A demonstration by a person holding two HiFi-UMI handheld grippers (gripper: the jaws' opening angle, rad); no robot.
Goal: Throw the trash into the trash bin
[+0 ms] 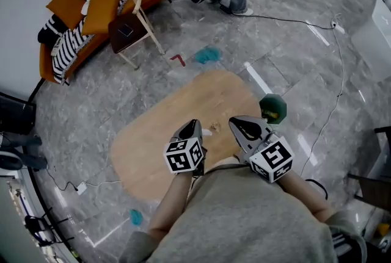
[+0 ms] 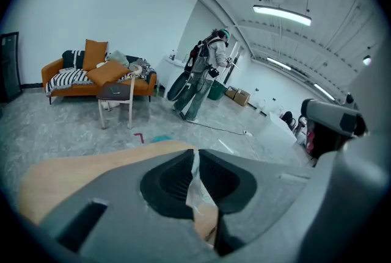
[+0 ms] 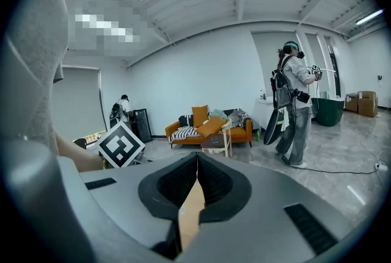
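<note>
The trash is a thin, crinkly whitish plastic scrap (image 2: pixel 194 185). It's pinched in the left gripper (image 2: pixel 195 153), whose jaws are clamped tight on it above the near end of the light wooden oval table (image 1: pixel 159 140). The right gripper (image 3: pixel 197 158) is closed too, but on nothing, with just tabletop showing through the slit. Looks like the carry step to me: pickup done, drop not yet. The next move means getting the left one over to the small dark green trash bin (image 1: pixel 273 103) standing just off the table's right edge and opening above it. The bin has something yellow (image 1: pixel 274 114) inside. One more small pale scrap (image 1: pixel 214 129) sits on the table.
</note>
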